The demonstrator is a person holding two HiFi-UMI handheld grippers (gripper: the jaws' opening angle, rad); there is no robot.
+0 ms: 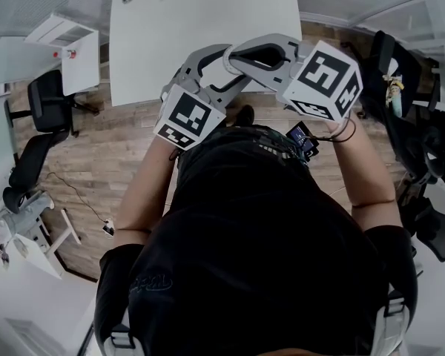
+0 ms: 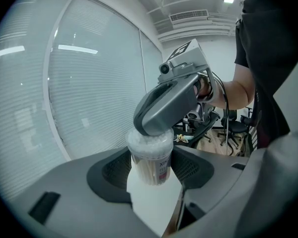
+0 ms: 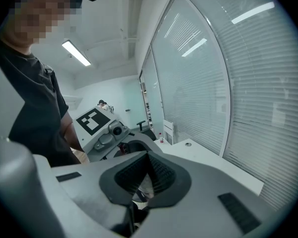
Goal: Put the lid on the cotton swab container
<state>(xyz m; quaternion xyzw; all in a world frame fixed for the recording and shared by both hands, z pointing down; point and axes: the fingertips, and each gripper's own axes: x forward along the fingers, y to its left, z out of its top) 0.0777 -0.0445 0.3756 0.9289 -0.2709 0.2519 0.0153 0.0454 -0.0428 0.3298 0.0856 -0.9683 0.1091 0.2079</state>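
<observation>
Gripping cotton swab container (image 2: 150, 158) in left tool (image 2: 152, 175) | right tool (image 2: 154, 125) closed, atop it

Right gripper (image 3: 148, 157): jaws brought together at their far tips, with a pale lid (image 3: 143, 188) seen in the gap nearer the camera.
Left gripper (image 3: 120, 142): just beyond, to the left, marker cube uppermost.
Person (image 3: 35, 108): dark shirt, seen at the left.
Table (image 3: 208, 162): white, at the right, below the window blinds (image 3: 228, 83).
</observation>
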